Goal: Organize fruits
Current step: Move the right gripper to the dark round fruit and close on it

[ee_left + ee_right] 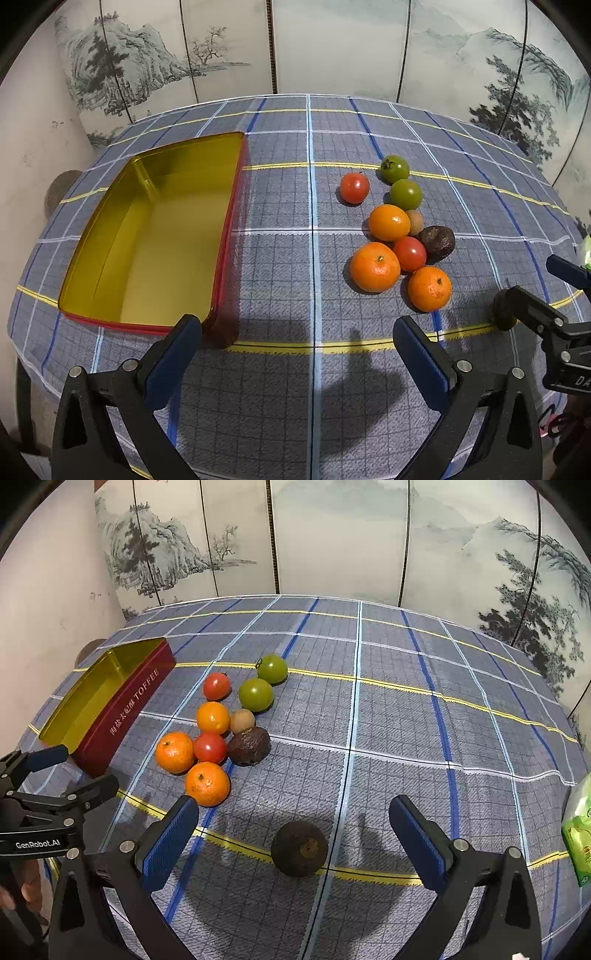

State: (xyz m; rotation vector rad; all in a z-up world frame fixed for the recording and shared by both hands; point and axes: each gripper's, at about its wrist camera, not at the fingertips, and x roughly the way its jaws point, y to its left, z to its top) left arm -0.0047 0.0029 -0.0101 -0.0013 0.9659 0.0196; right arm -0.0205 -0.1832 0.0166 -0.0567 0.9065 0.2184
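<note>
An empty red tin with a gold inside (155, 236) lies on the left of the checked tablecloth; it also shows in the right wrist view (110, 698). A cluster of fruit lies to its right: oranges (375, 266), red tomatoes (354, 188), green tomatoes (405, 194), a small tan fruit (414, 222) and a dark wrinkled fruit (436, 242). My left gripper (297, 332) is open and empty in front of the tin's near corner. My right gripper (293, 812) is open, with a separate dark round fruit (299, 848) on the cloth between its fingers, untouched.
A painted folding screen stands behind the round table. A green packet (578, 834) sits at the right table edge. The table's edge curves close on all sides. The right gripper shows at the right of the left wrist view (543, 295).
</note>
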